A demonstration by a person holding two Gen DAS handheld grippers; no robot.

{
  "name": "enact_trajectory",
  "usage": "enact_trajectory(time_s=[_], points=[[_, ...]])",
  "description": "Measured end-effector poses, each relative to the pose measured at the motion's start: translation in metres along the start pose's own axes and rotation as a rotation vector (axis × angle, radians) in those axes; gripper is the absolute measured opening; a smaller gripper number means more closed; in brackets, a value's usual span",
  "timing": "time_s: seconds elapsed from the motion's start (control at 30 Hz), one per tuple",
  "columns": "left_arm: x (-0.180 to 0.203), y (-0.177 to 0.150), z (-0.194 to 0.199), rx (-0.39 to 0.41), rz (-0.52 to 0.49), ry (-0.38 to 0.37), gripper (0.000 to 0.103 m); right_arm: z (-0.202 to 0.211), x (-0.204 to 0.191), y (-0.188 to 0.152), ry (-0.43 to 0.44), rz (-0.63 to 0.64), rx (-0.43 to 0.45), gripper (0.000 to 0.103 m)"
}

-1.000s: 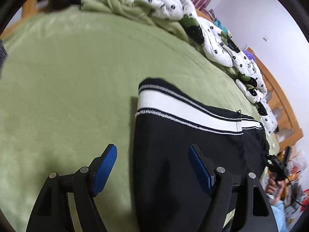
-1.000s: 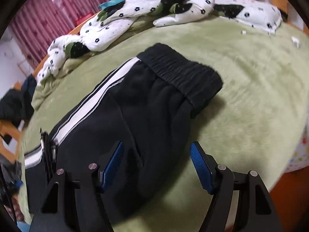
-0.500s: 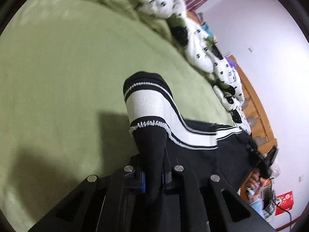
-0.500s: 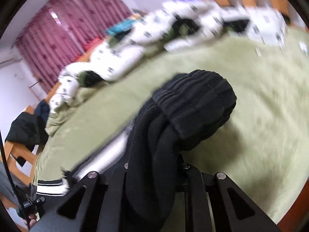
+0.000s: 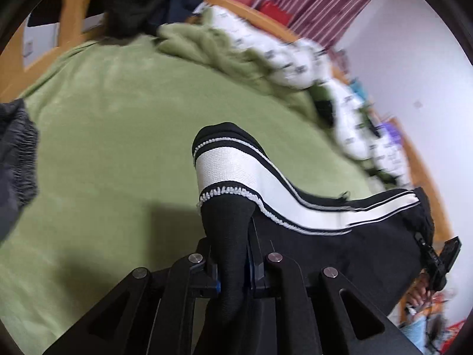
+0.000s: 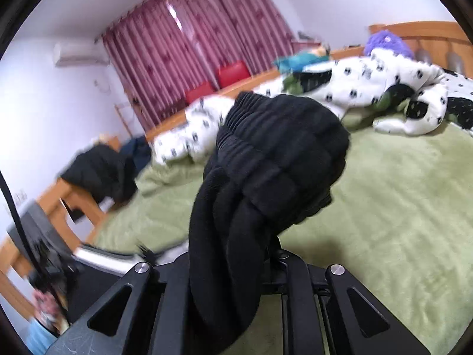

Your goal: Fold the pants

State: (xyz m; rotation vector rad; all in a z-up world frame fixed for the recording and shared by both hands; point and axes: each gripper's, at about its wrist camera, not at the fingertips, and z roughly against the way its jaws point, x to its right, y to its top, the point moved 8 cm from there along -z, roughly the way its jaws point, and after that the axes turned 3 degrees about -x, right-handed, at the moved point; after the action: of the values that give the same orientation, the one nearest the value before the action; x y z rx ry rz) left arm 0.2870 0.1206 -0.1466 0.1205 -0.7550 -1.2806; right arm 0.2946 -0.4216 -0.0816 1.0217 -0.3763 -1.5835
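Bedding lies bunched along the far side: a white quilt (image 6: 369, 88) with black prints, a crumpled green throw (image 5: 212, 47), dark clothes (image 6: 100, 174) heaped on the wooden bed frame (image 5: 71, 9). Nothing blocks the open green blanket (image 5: 112, 136). Maroon curtains (image 6: 189, 47) and pale walls stand behind. The black pants (image 5: 340, 254) hang lifted above the blanket, the left gripper (image 5: 232, 269) clamped on the striped cuff end, the right gripper (image 6: 227, 266) clamped on the ribbed waistband.

Both claws, left claw (image 5: 232, 266) and right claw (image 6: 227, 269), closed onto the pants (image 5: 340, 248) and lifted them off the bed (image 5: 103, 148).
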Motion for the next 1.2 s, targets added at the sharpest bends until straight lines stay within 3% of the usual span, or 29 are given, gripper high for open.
enact_trajectory(time_s=[0.1,0.17,0.3,0.37,0.43,0.57,0.7,0.73,0.8,0.87,0.93,1.0,1.1,1.2], points=[[-0.034,-0.013,-0.044,-0.084,0.025,0.063,0.017,-0.067,0.042,-0.05,-0.1,-0.036,-0.174,0.014],[-0.062,-0.027,-0.068,-0.105,0.037,0.171,0.038,-0.087,0.064,-0.074,-0.161,-0.056,-0.228,0.017],[-0.077,-0.041,-0.061,-0.064,0.056,0.183,0.048,-0.081,0.072,-0.092,-0.098,-0.064,-0.268,0.022],[-0.074,-0.045,-0.046,-0.041,0.028,0.257,0.049,-0.069,0.076,-0.098,-0.134,-0.064,-0.296,0.035],[-0.066,-0.051,-0.028,0.002,-0.024,0.29,0.055,-0.049,0.079,-0.101,-0.161,-0.043,-0.294,0.037],[-0.032,-0.081,-0.001,0.06,-0.163,0.273,0.063,-0.011,0.072,-0.097,-0.237,-0.008,-0.225,0.045],[-0.026,-0.126,-0.018,0.005,-0.224,0.343,0.069,-0.002,0.054,-0.089,-0.231,0.039,-0.145,0.045],[-0.031,-0.138,-0.027,-0.016,-0.181,0.332,0.07,-0.008,0.05,-0.089,-0.223,0.043,-0.143,0.045],[-0.041,-0.144,-0.02,0.016,-0.059,0.23,0.069,-0.023,0.049,-0.093,-0.244,0.06,-0.162,0.045],[-0.05,-0.146,-0.009,0.006,0.047,0.138,0.069,-0.048,0.063,-0.108,-0.33,0.086,-0.24,0.046],[-0.058,-0.147,0.006,0.032,0.089,0.129,0.069,-0.061,0.073,-0.119,-0.329,0.061,-0.298,0.047],[-0.066,-0.151,0.016,0.035,0.094,0.148,0.069,-0.051,0.072,-0.114,-0.322,0.03,-0.295,0.047],[-0.073,-0.161,0.019,0.035,0.134,0.098,0.069,-0.027,0.069,-0.11,-0.306,-0.023,-0.27,0.047],[-0.076,-0.17,0.014,0.06,0.167,0.082,0.07,-0.011,0.065,-0.116,-0.326,0.021,-0.266,0.049]])
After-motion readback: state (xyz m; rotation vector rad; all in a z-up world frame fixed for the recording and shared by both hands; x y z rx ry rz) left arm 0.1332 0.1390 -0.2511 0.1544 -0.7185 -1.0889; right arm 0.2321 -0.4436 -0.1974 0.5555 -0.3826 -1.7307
